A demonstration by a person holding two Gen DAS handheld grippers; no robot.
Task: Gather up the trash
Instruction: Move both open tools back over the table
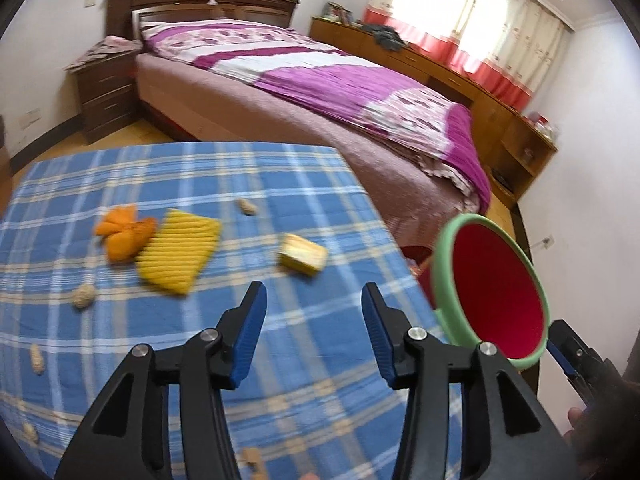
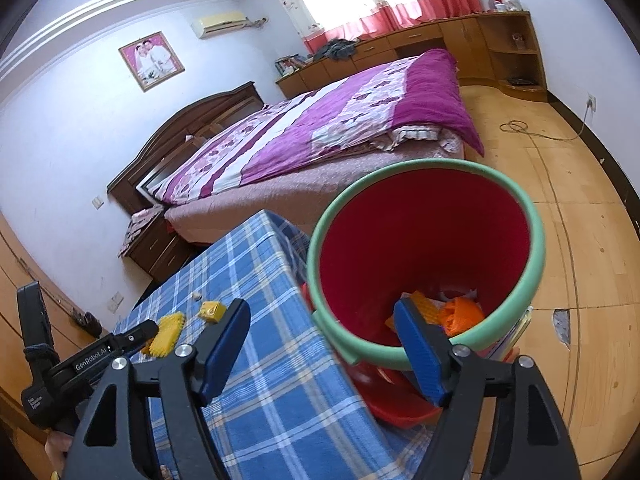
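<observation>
Trash lies on the blue plaid tablecloth [image 1: 200, 332]: orange peel [image 1: 126, 236], a yellow ribbed piece [image 1: 178, 256], a small yellow box [image 1: 304, 258], a round shell [image 1: 83, 295] and peanuts [image 1: 248, 207]. My left gripper [image 1: 314, 308] hovers open over the cloth, nearer than the box, with nothing between its fingers. A red bin with a green rim [image 2: 432, 236] stands off the table's right edge, with orange [image 2: 460, 316] and yellow scraps [image 2: 424, 306] inside. My right gripper [image 2: 320, 306] is open and empty, one finger inside the rim and one outside it.
A bed with a purple quilt [image 1: 320, 92] stands beyond the table, with a dark nightstand [image 1: 104, 92] at its left. Wooden cabinets [image 1: 440, 64] run under the window. A red basin [image 2: 400, 404] lies under the bin. A cable [image 2: 520, 126] lies on the wooden floor.
</observation>
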